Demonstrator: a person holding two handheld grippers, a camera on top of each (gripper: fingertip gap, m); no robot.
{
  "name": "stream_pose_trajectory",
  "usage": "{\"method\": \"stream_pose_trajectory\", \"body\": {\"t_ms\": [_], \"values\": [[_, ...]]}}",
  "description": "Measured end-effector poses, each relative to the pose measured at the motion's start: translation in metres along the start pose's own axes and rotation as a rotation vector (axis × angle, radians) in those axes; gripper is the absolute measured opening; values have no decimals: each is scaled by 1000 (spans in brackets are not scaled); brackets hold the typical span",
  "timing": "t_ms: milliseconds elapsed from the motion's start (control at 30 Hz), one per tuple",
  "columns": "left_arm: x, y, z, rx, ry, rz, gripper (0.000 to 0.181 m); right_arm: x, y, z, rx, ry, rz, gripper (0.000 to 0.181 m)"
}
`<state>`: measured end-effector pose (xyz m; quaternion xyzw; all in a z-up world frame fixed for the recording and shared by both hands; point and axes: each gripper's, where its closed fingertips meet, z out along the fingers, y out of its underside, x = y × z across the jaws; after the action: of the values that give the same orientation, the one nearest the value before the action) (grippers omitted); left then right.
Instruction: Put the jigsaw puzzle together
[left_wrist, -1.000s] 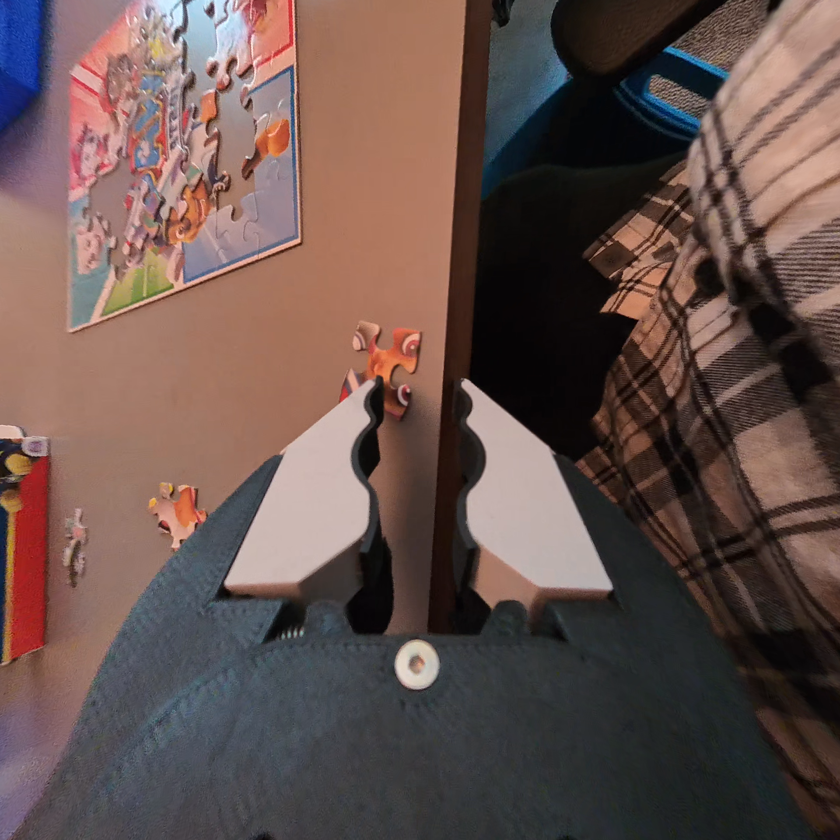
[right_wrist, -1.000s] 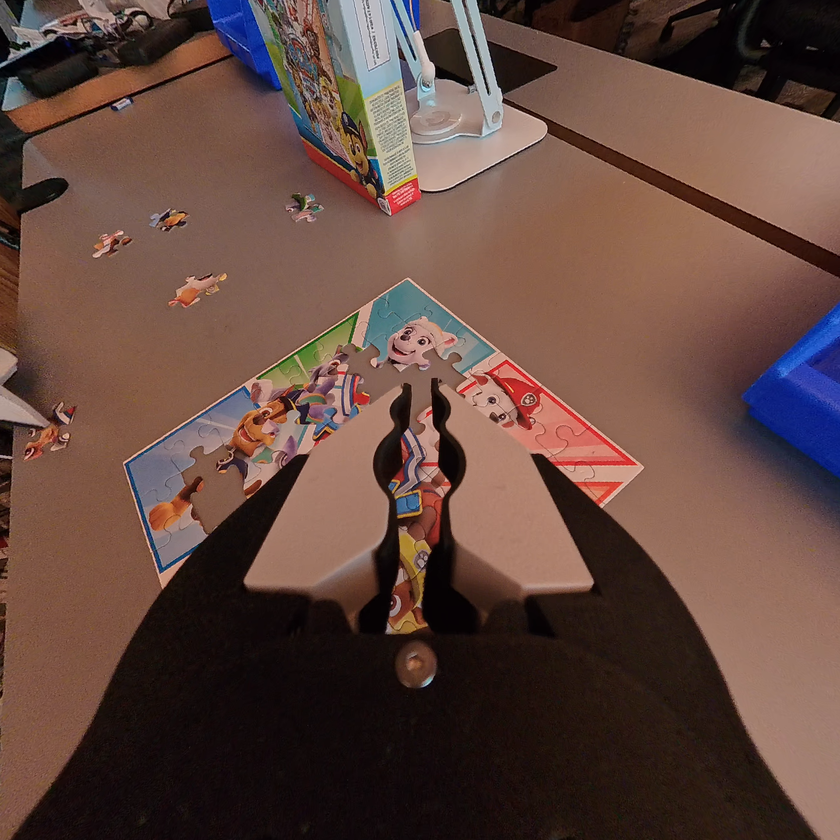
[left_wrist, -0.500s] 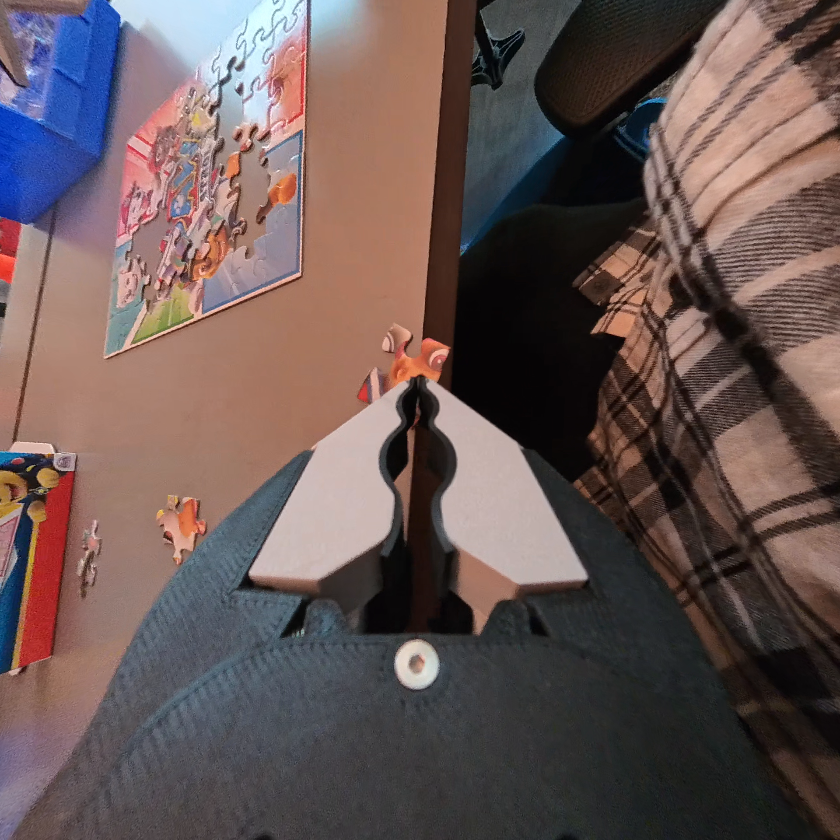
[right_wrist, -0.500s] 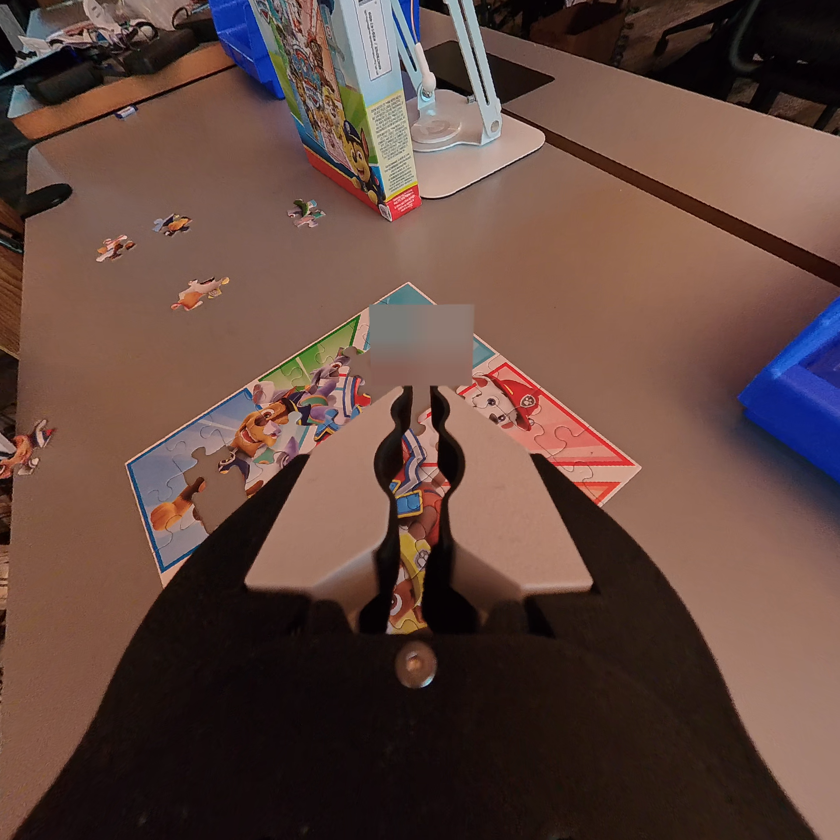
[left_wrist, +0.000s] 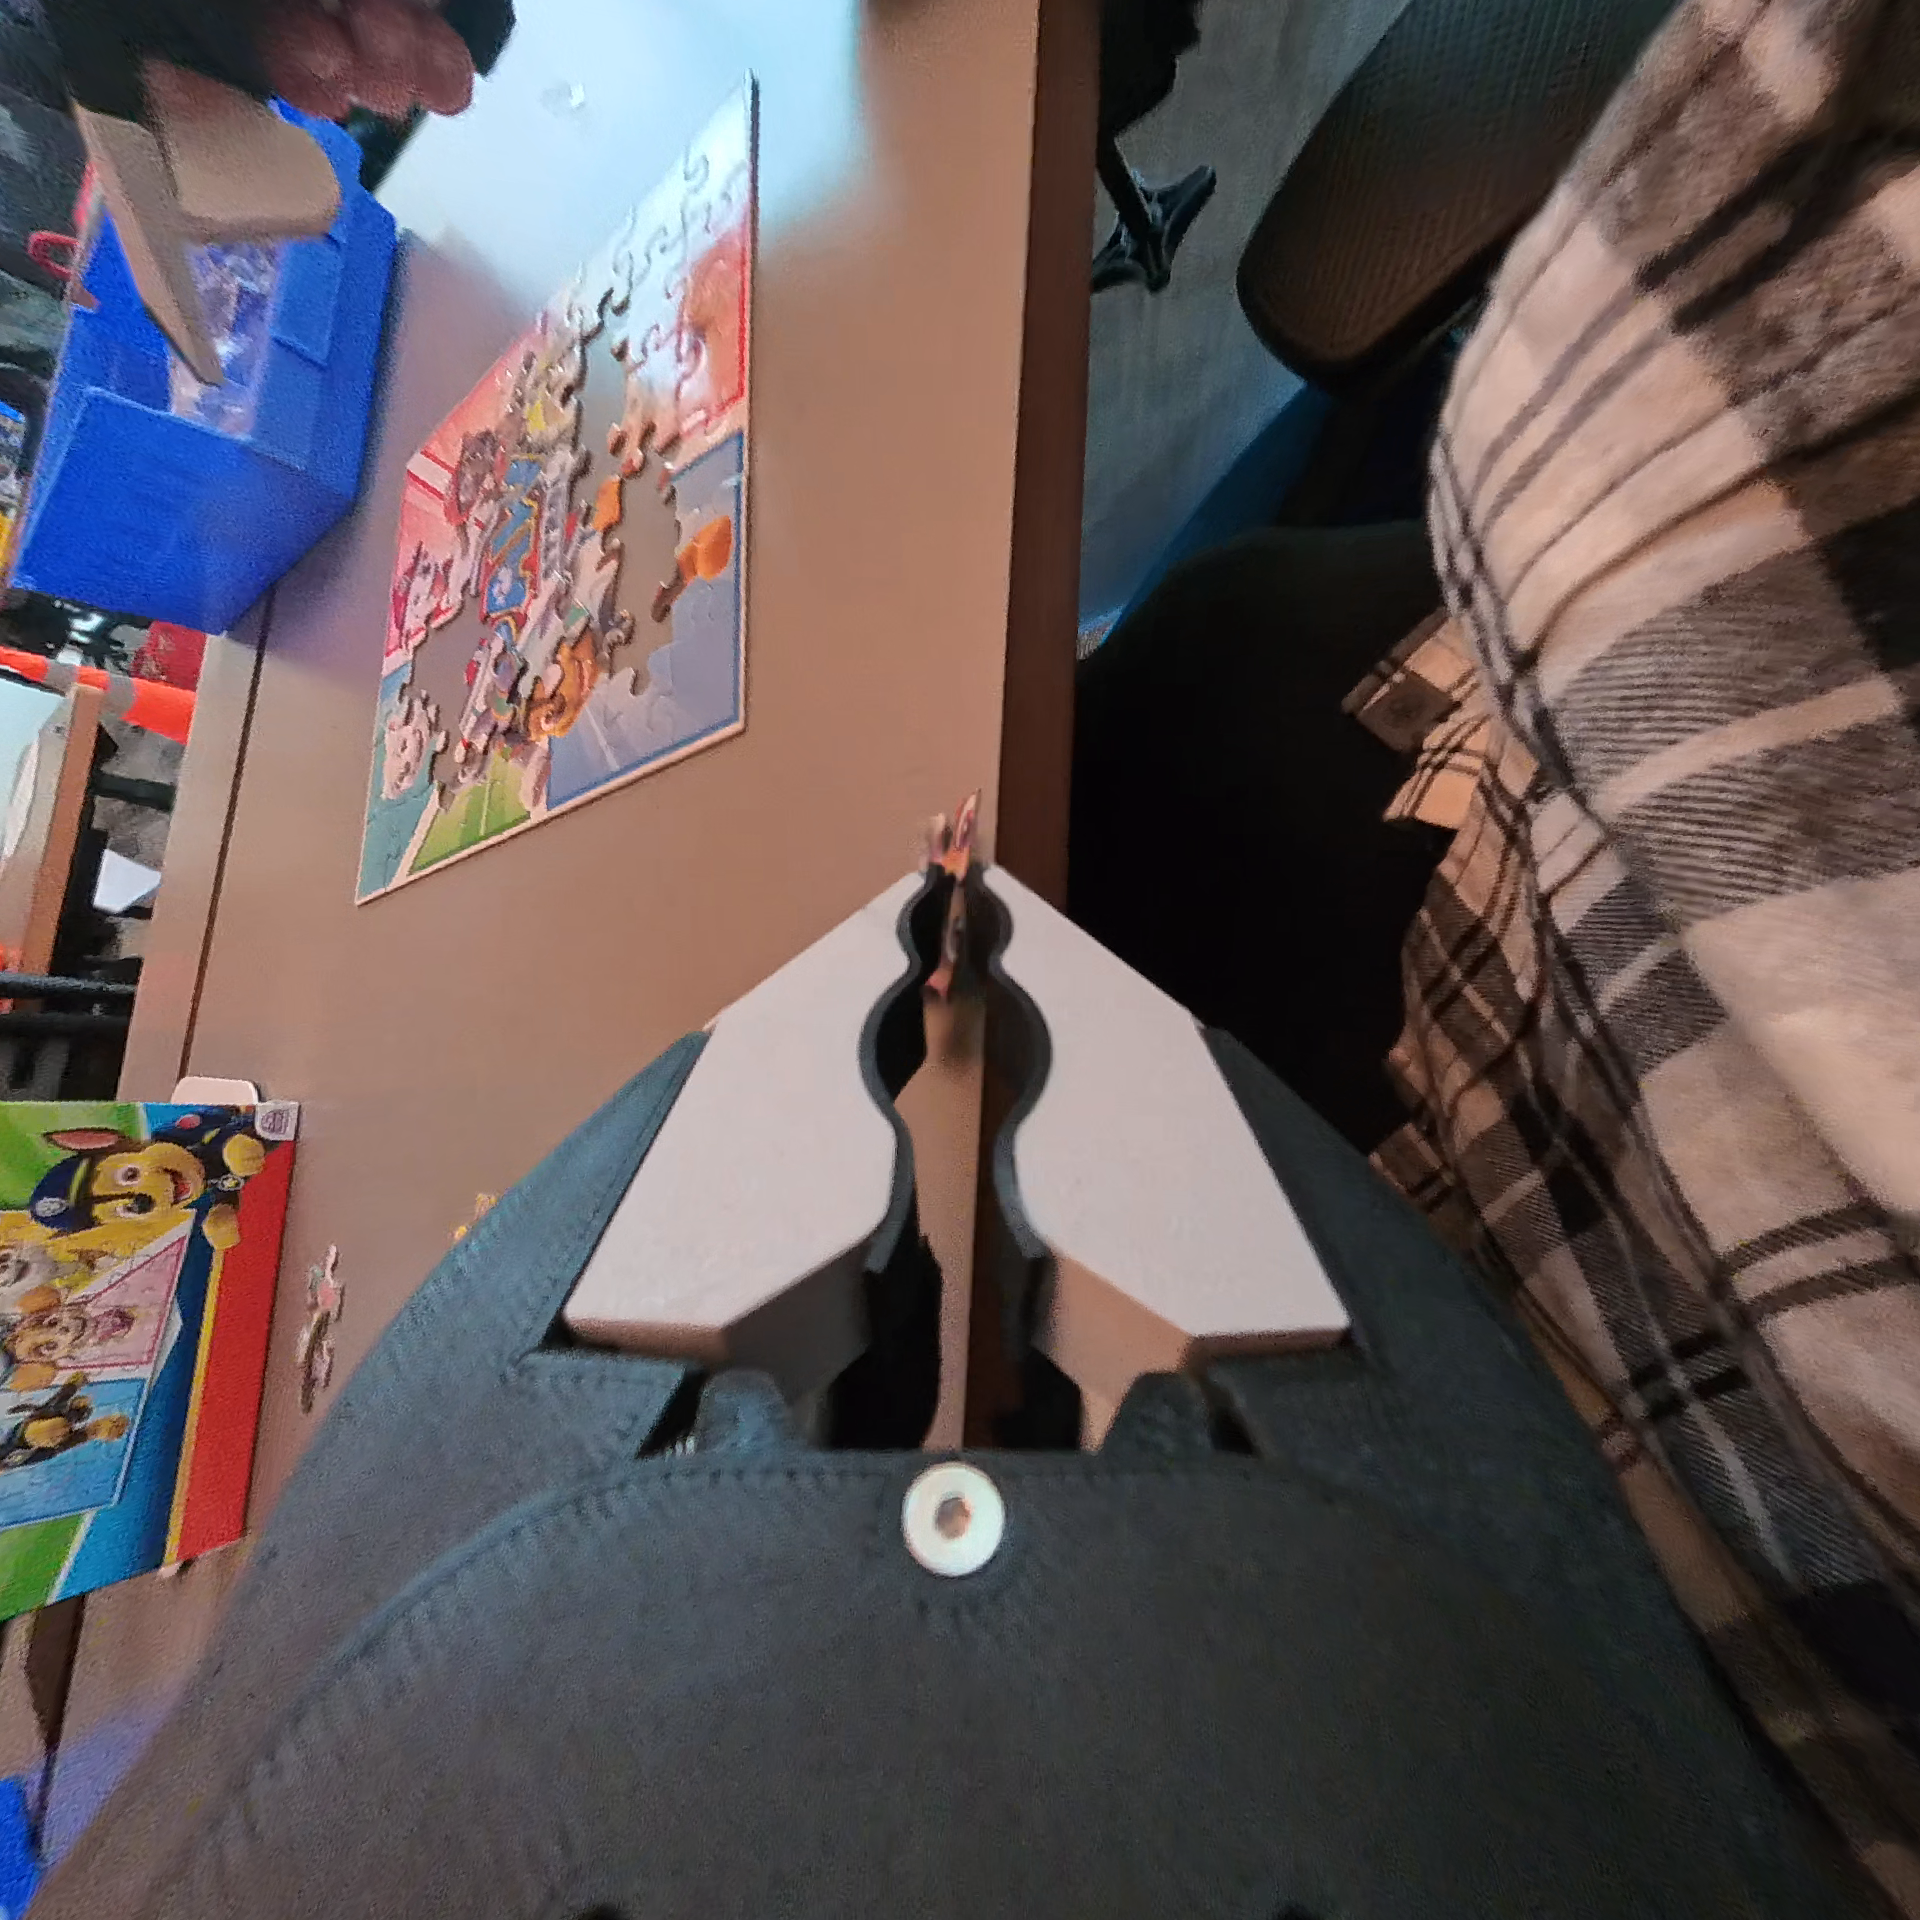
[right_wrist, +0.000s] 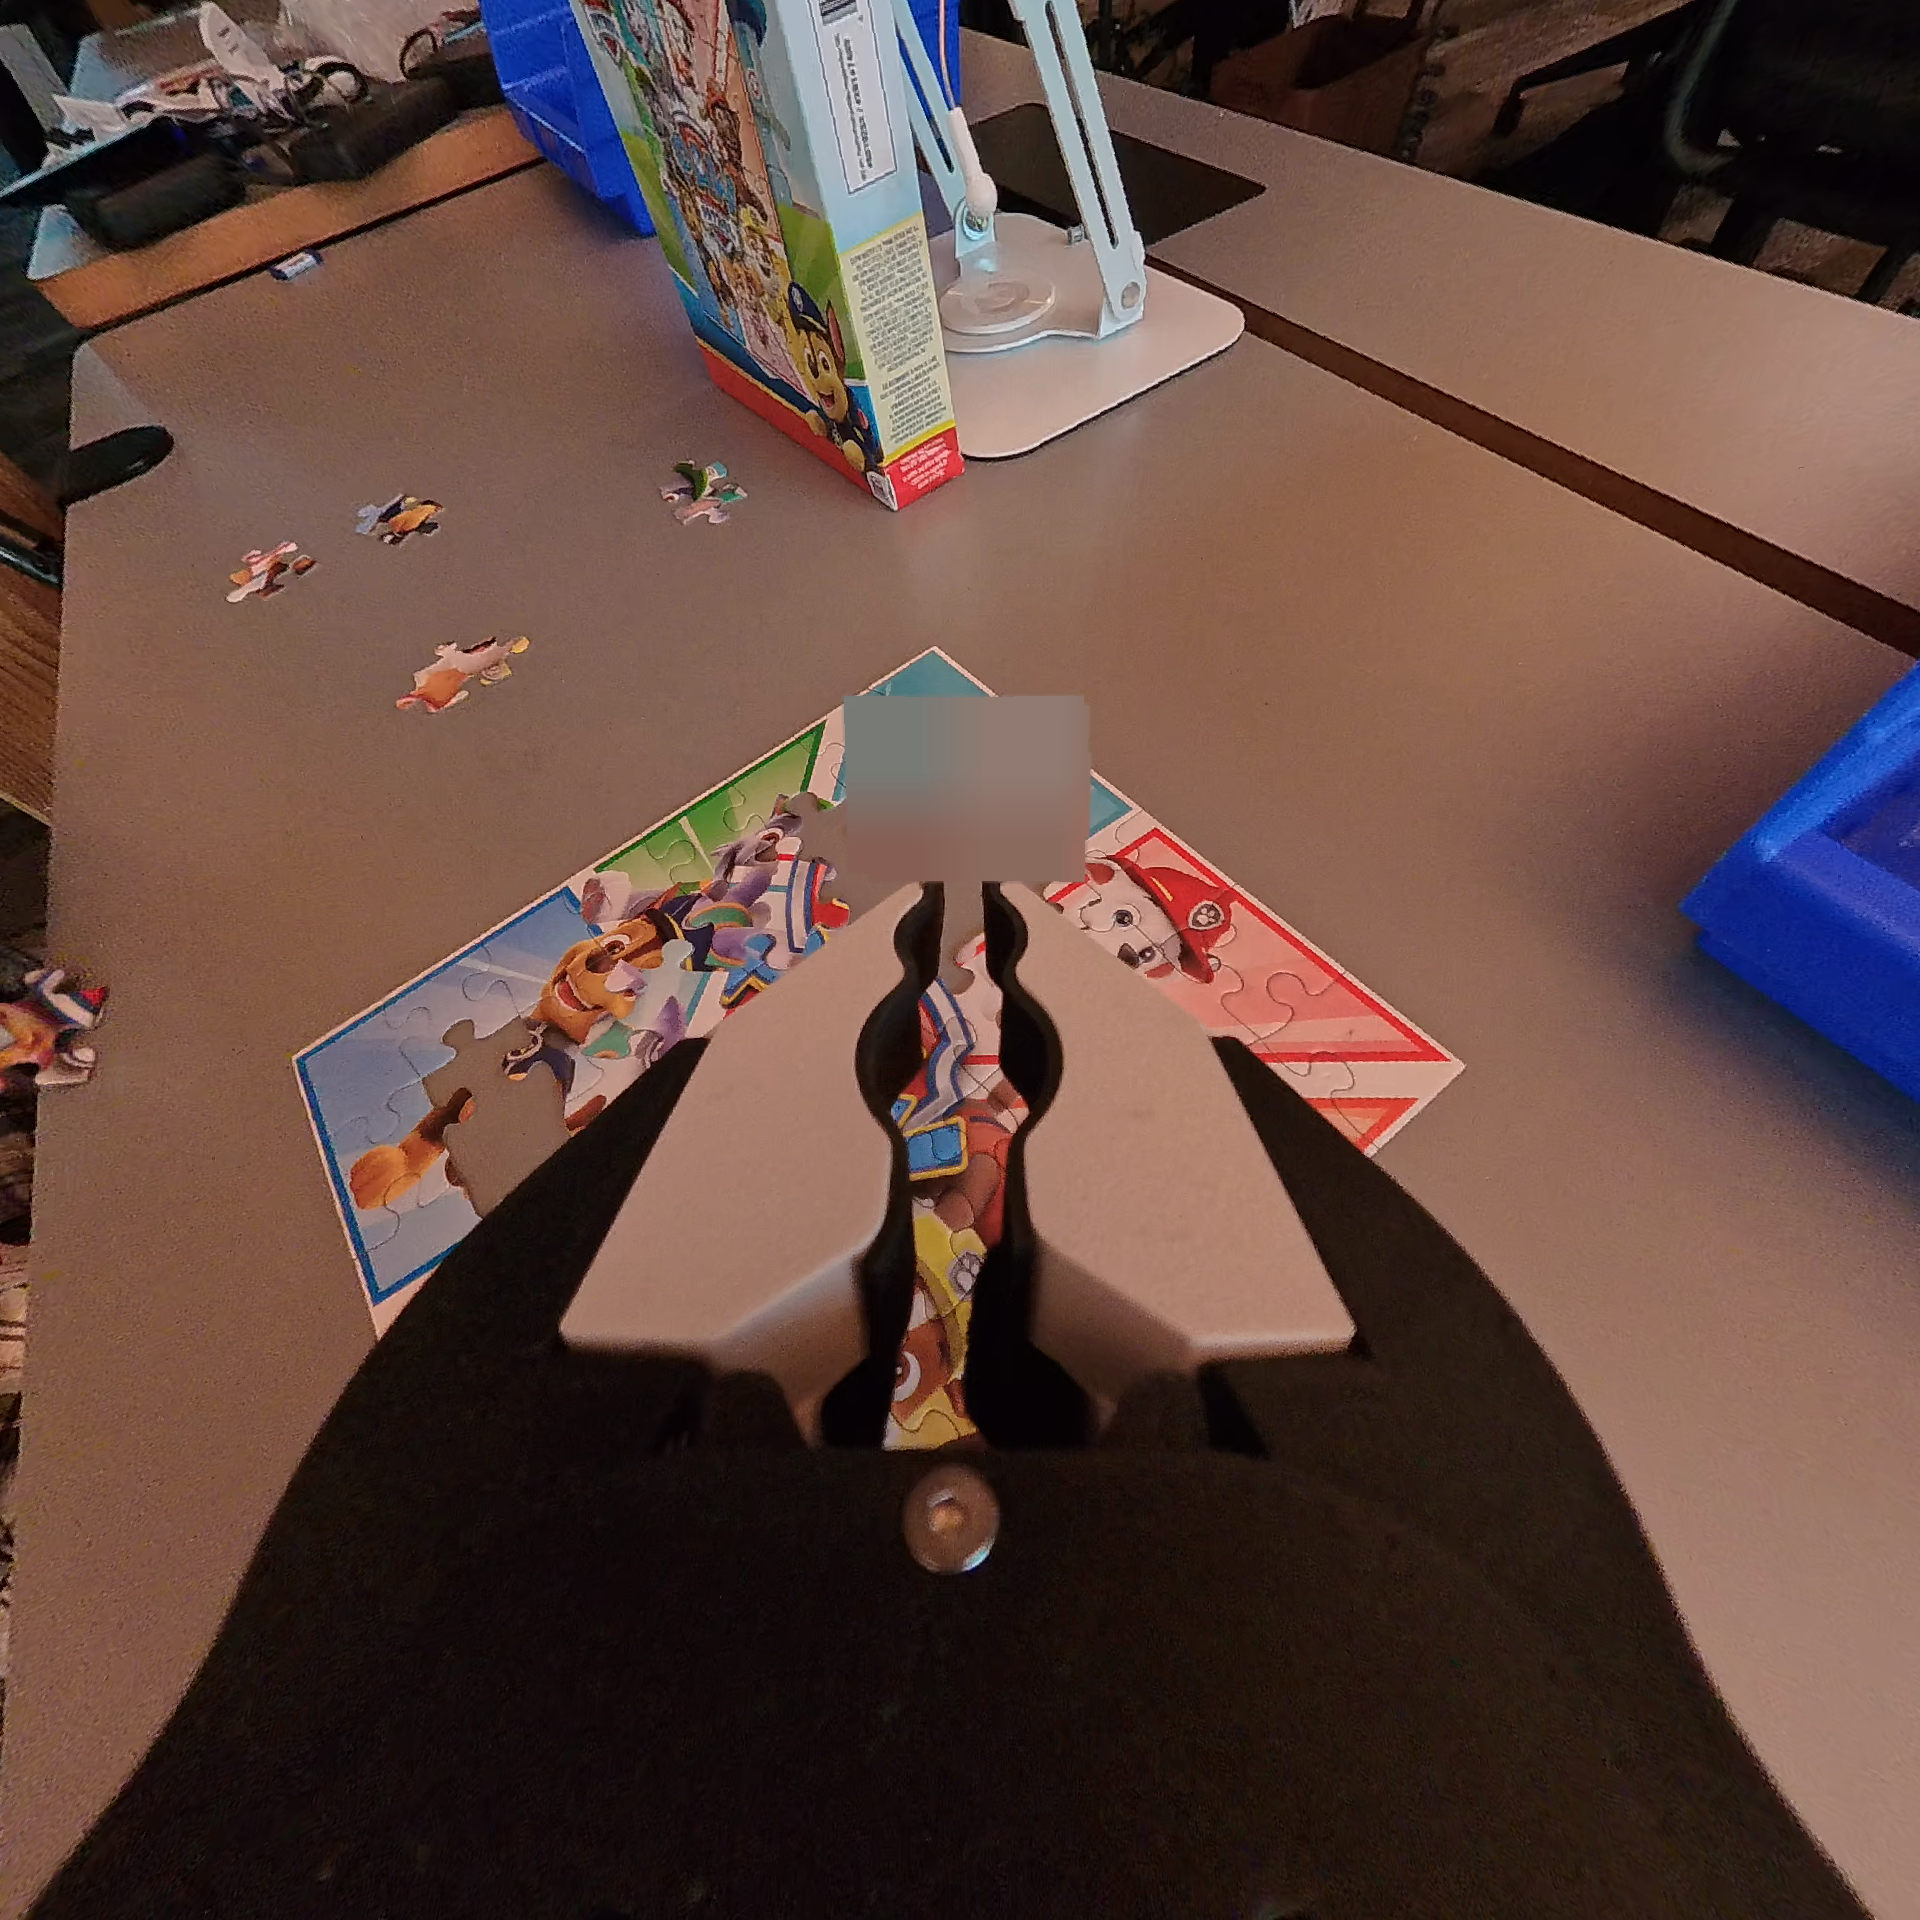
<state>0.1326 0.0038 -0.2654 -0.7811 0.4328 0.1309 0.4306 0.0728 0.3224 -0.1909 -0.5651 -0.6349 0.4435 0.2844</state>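
The partly built jigsaw puzzle (right_wrist: 1247, 997) lies flat on the grey table (right_wrist: 1351, 644), with open gaps in its blue part and near its far corner. My right gripper (right_wrist: 961, 894) hovers over its middle, shut to a narrow slit and empty. My left gripper (left_wrist: 954, 894) is at the table's near edge, shut on an orange puzzle piece (left_wrist: 958, 831) that stands edge-on between the tips. The puzzle also shows in the left wrist view (left_wrist: 582, 540). That piece seems to show at the table's left edge in the right wrist view (right_wrist: 47, 1023).
Several loose pieces (right_wrist: 462, 673) lie left of the puzzle. The puzzle box (right_wrist: 810, 260) and a white stand (right_wrist: 1091, 353) are behind it, and a blue bin (right_wrist: 1829, 914) is at the right. A person's plaid shirt (left_wrist: 1662, 831) is beside the table edge. The tips of one gripper are about 35 centimeters away from the tips of the other.
My left gripper closed on the orange piece at the table edge, and the piece now stands edge-on in the tips. The right gripper has hardly moved.
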Motion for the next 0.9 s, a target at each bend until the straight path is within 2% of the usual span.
{"method": "stream_pose_trajectory", "body": {"t_ms": [33, 133, 300, 433, 500, 667, 900], "values": [[-2, -4, -2, 24, 9, -19, 1, -2, -1, 0, 3, -4, -7, 6], [-11, -18, -5, 106, 45, -72, 0, -20, -9, 2, 41, -55, -53, 5], [-43, -58, -13, 309, 121, -103, 0, -93, -18, 2, 57, -199, -194, 10], [-59, -94, -28, 446, 151, 62, 0, -172, -11, -5, 42, -484, -154, 21], [-59, -106, -31, 442, 108, 238, 0, -206, -3, -11, 17, -633, -128, 30], [-50, -115, -24, 329, -4, 667, 0, -264, 13, -23, -57, -957, -78, 33], [-49, -116, -31, 301, -45, 875, 0, -304, 25, -32, -167, -1254, -57, 28]]}}
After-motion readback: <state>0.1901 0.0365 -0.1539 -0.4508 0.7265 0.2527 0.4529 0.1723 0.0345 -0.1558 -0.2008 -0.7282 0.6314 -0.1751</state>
